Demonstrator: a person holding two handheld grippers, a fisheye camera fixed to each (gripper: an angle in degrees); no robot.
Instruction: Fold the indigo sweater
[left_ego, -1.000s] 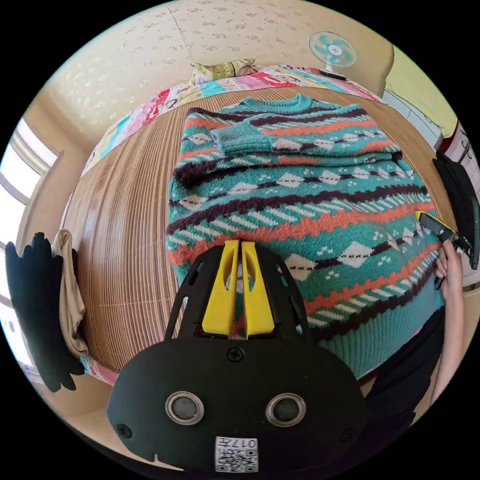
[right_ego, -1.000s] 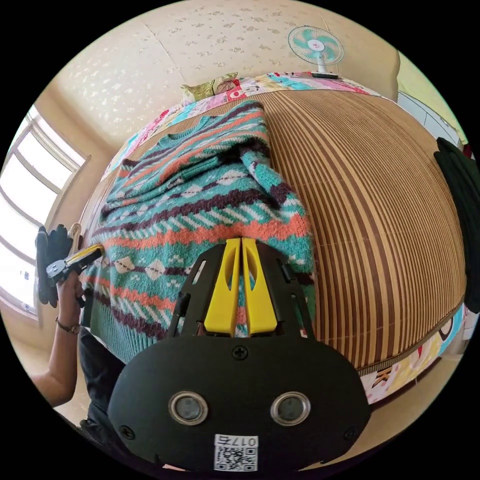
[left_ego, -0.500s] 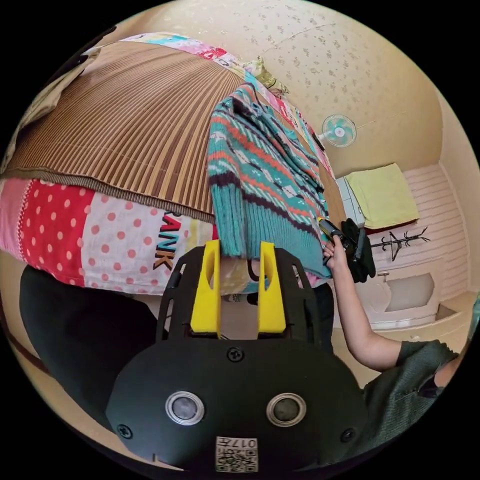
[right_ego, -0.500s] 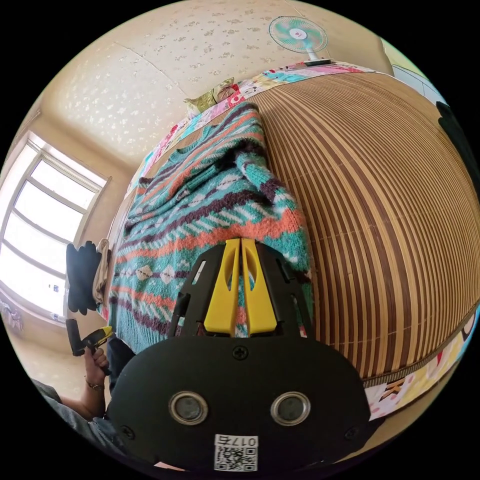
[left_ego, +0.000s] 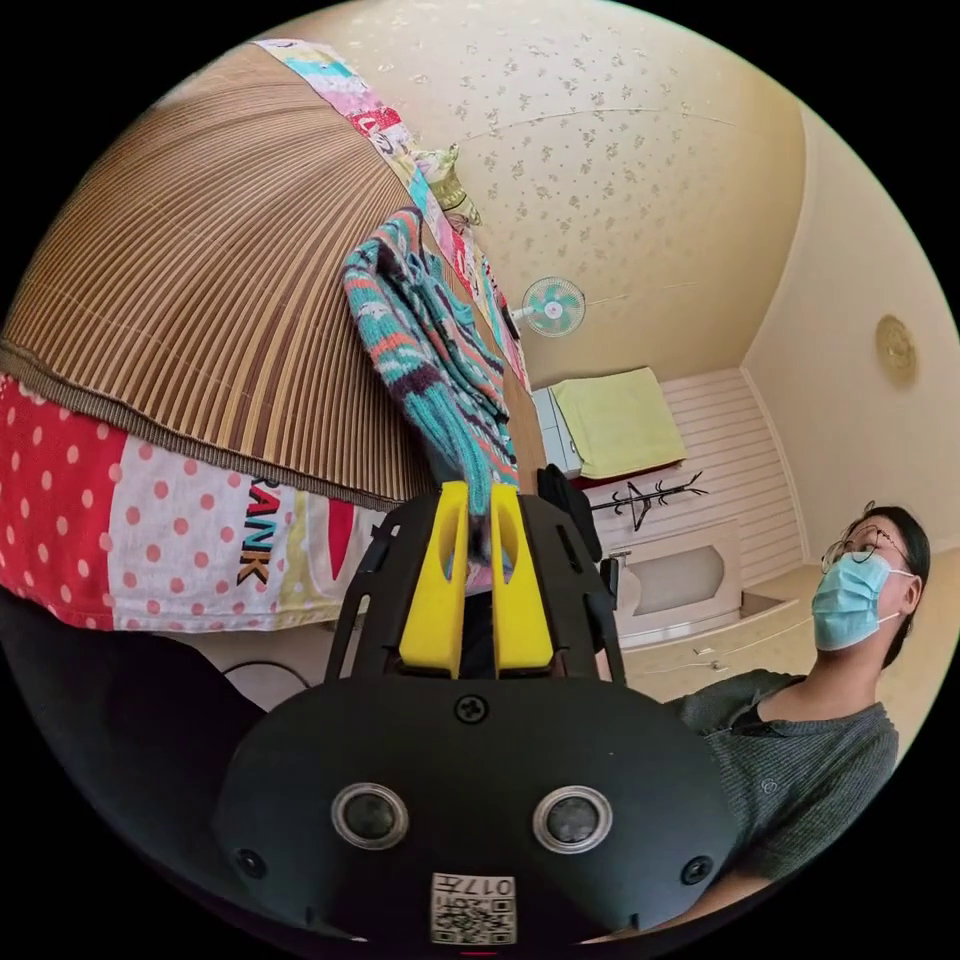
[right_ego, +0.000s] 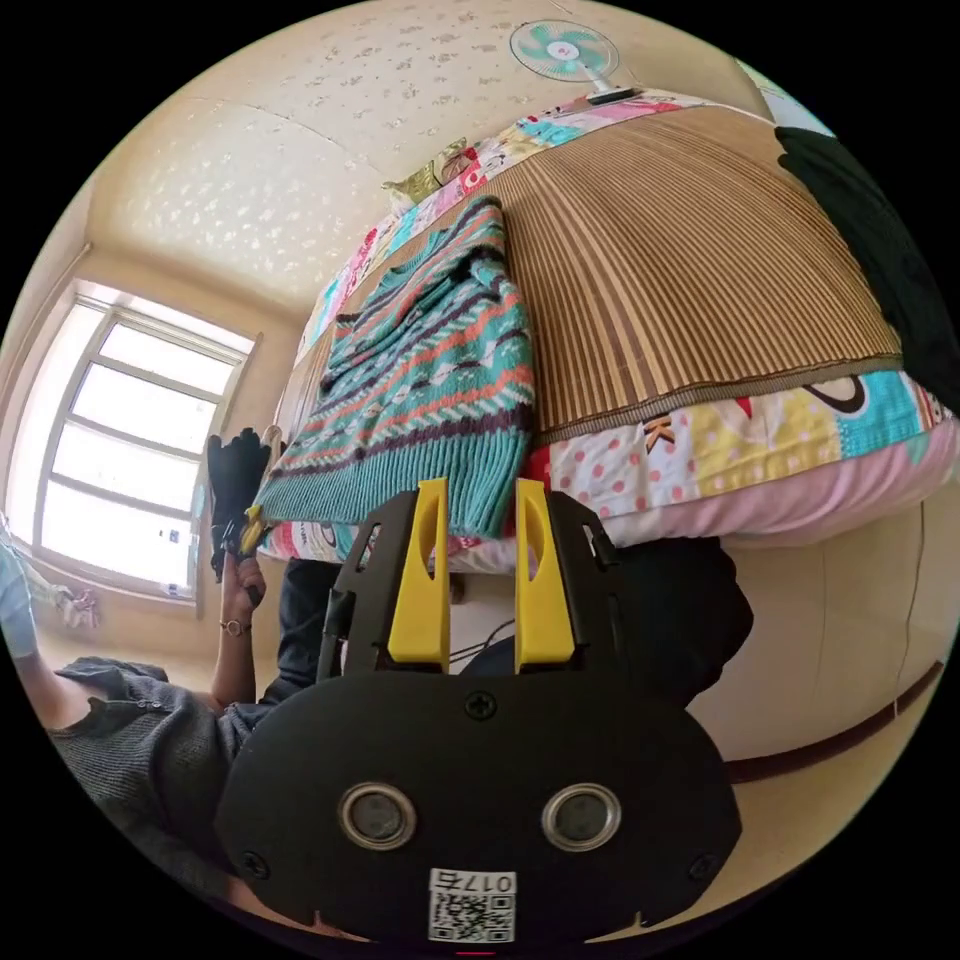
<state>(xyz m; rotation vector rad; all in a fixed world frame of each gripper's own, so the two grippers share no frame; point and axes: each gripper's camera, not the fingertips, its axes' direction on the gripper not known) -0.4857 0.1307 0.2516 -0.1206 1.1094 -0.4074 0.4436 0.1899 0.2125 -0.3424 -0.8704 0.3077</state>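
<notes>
Sweater (right_ego: 420, 370) lay on the bed's slatted mat (right_ego: 690, 260), its ribbed hem hanging over the near edge

The left gripper (left_ego: 470, 500) had its jaws pinched on the hem's corner; the right gripper (right_ego: 475, 500) stood wide apart just under the hem's other corner, gripping nothing

A second ago both grippers were closed over the sweater (right_ego: 430, 370) lying on the bed's bamboo mat (right_ego: 680, 270). The left gripper (left_ego: 478, 520) opened half a second ago at the hem and has now closed its fingers (left_ego: 437, 590) on the ribbed hem at the bed's edge. The right gripper (right_ego: 476, 520) has dropped below the hem's other corner, and its fingers (right_ego: 538, 580) have spread apart.
</notes>
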